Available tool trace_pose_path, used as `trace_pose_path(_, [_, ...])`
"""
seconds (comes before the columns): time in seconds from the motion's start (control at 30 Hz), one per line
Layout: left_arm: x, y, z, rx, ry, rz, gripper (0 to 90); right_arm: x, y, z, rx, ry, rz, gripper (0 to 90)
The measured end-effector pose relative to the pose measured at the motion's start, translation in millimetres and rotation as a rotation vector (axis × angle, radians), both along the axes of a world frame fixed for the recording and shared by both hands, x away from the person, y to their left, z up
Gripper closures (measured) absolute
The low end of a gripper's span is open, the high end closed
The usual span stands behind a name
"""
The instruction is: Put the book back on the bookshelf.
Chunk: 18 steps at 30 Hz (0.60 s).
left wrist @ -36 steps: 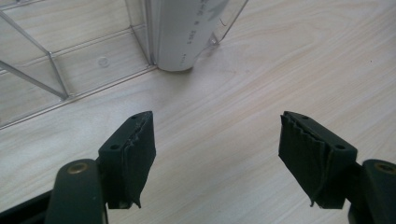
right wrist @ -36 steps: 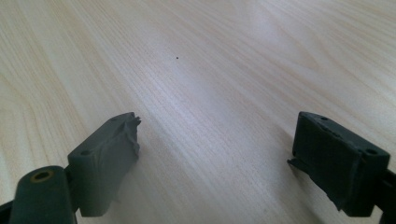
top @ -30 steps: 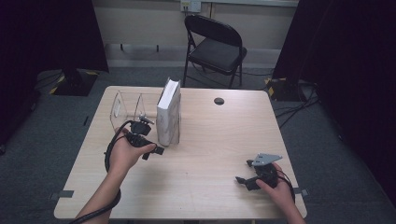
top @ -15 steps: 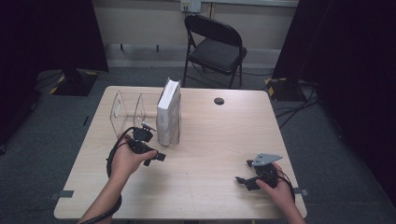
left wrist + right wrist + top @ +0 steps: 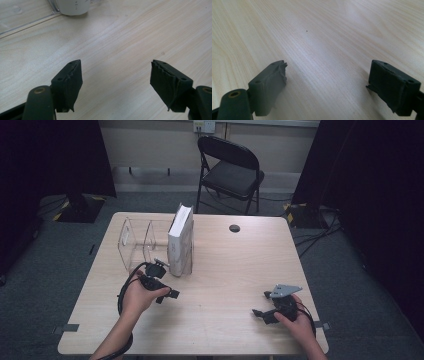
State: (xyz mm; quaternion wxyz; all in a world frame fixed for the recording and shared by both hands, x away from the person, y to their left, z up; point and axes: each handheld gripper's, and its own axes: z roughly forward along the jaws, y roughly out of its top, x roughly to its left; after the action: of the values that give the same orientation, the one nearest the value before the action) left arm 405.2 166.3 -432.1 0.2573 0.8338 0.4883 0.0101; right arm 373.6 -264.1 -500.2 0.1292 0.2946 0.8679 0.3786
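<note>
One white book (image 5: 180, 242) upright in one clear rack (image 5: 135, 240), just beyond left gripper (image 5: 162, 285); both grippers, right gripper (image 5: 267, 307) included, wide, empty.

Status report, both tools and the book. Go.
Left tool open, empty, near the book. Right tool open, empty, low over bare table. Book upright against clear rack, untouched.

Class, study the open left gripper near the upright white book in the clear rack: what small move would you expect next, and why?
Probably a short reach forward to bring the left gripper up to the white book. Its jaws stand wide apart with nothing between them, and the book stands upright in the clear rack just ahead. The right gripper sits open over bare table, far from anything.
</note>
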Motion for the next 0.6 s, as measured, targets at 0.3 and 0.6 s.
trace_pose_path(0.3, [-5.0, -2.0, -15.3, -0.005, 0.004, -0.009, 25.4, 0.0, 0.0, 0.0, 0.000, 0.000, 0.000, 13.3])
trace_pose_path(0.6, [-8.4, 1.3, -28.7, -0.003, 0.011, -0.006, 25.3, 0.0, 0.0, 0.0, 0.000, 0.000, 0.000, 13.3])
